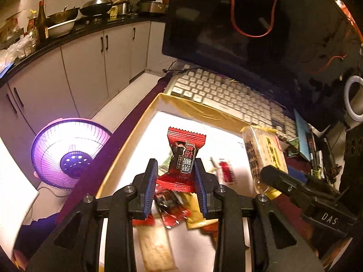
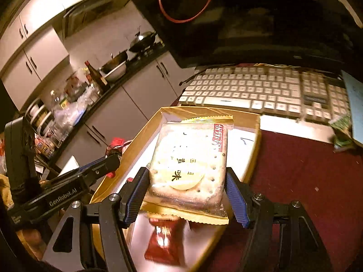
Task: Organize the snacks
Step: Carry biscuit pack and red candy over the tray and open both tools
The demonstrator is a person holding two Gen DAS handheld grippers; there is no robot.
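Note:
My left gripper (image 1: pixel 175 172) is shut on a red candy wrapper (image 1: pixel 185 156) and holds it above the gold-rimmed box (image 1: pixel 136 124). My right gripper (image 2: pixel 188 195) is shut on a cracker packet (image 2: pixel 190 158) with a gold edge, held above the same box (image 2: pixel 254 136). The cracker packet also shows in the left wrist view (image 1: pixel 263 151), with the right gripper's finger (image 1: pixel 279 179) at its lower end. The left gripper shows in the right wrist view (image 2: pixel 109 161) at the box's left edge. More red and yellow snacks (image 1: pixel 174 208) lie in the box below; a red wrapper (image 2: pixel 163 242) lies under the cracker packet.
A white keyboard (image 1: pixel 226 93) lies just beyond the box, under a dark monitor (image 1: pixel 249 22). A purple fan heater (image 1: pixel 68 151) stands on the floor at left. Kitchen cabinets and a cluttered counter (image 1: pixel 90 22) run behind. Small clutter (image 1: pixel 317 154) lies at the right on the dark red tabletop (image 2: pixel 295 181).

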